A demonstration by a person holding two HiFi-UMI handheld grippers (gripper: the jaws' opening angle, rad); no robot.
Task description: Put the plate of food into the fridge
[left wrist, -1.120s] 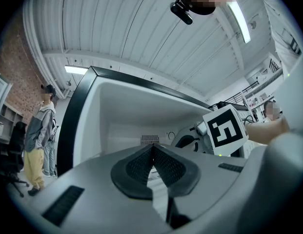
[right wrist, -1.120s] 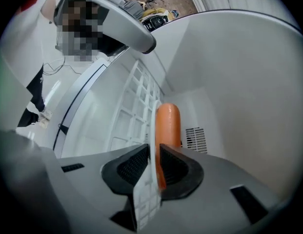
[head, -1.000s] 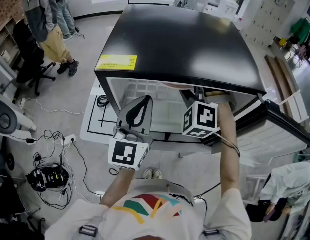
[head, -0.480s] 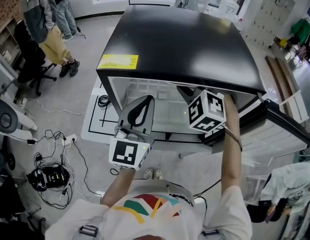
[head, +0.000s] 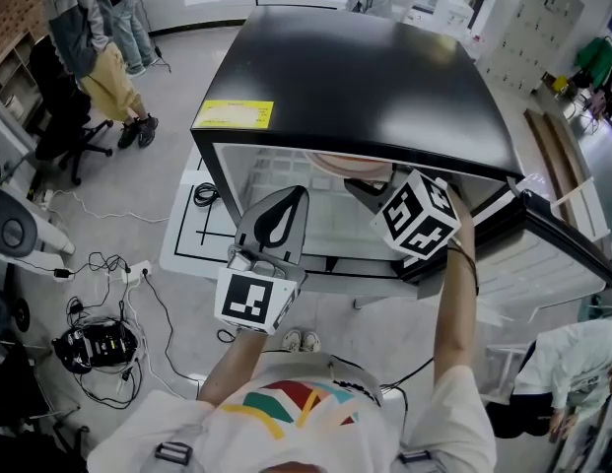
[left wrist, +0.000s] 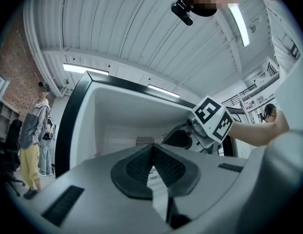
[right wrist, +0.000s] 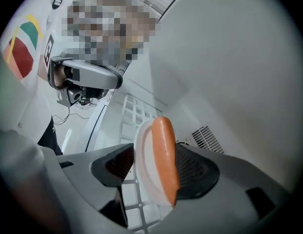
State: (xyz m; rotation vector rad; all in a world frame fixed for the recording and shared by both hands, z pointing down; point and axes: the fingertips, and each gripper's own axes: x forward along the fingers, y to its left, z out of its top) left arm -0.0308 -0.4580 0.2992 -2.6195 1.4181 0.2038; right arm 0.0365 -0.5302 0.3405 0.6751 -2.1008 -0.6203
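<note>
In the open fridge (head: 365, 77), the jaws of the right hand-held gripper (right wrist: 158, 160) have been spread wide within the last second. The pads no longer appear pressed on the plate (right wrist: 143, 172), so it is judged released and the placing nearly done. The left hand-held gripper (left wrist: 152, 152) is held before the opening, jaws together and empty. The white round plate is seen on the wire shelf (head: 286, 180), about midway between its side edges and between the parted jaws. One orange sausage (right wrist: 166, 155) is carried on it.

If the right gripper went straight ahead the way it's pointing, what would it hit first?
The plate with the sausage, which sits right between the right gripper's open jaws. Beyond that, probably the fridge's back wall near the vent, though depth is hard to judge.
</note>
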